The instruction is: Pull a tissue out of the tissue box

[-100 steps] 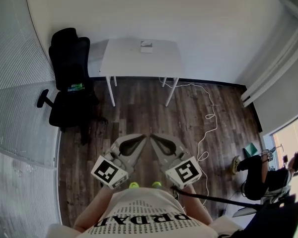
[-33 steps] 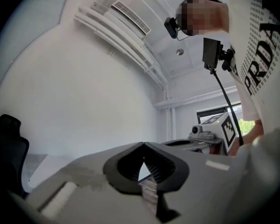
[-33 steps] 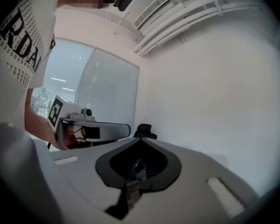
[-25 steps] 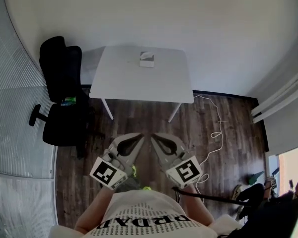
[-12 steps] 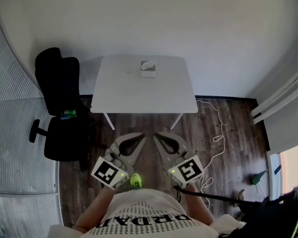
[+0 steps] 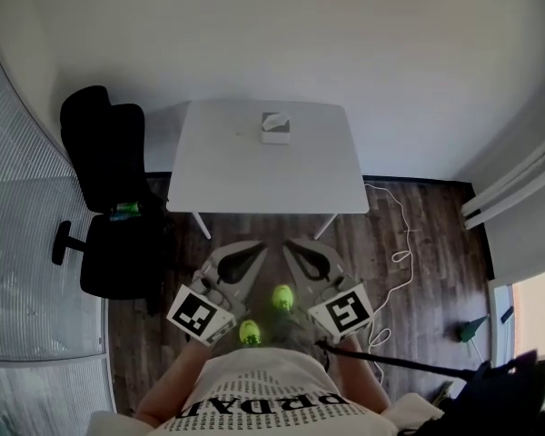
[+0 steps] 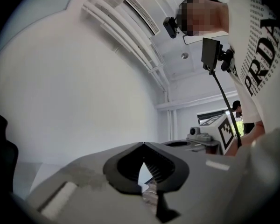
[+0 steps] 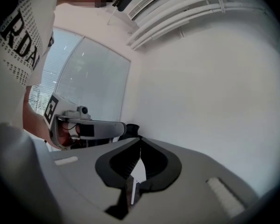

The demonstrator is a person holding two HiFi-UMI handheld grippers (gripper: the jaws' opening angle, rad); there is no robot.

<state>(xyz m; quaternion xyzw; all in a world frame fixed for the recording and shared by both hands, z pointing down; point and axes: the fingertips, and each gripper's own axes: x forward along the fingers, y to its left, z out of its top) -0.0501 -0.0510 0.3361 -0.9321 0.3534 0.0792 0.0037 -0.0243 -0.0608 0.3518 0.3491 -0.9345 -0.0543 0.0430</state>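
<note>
White rectangular table (image 6: pixel 227 166) on dark wood floor (image 6: pixel 436 243), white tissue box (image 6: pixel 274 127) near its far edge, black office chair (image 6: pixel 109 162) at its left. Left gripper (image 6: pixel 264 247), right gripper (image 6: pixel 286 243) short of it, jaws pressed together, empty.

The counter (image 6: pixel 254 166) is smooth, matt white; the floor (image 6: pixel 418 234) is dark, grained wood. The left tool (image 6: pixel 260 249) and right tool (image 6: pixel 290 246) look matt grey plastic.

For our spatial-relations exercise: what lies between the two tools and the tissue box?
Head view: a strip of wood floor, then bare table; the box sits beyond.
</note>
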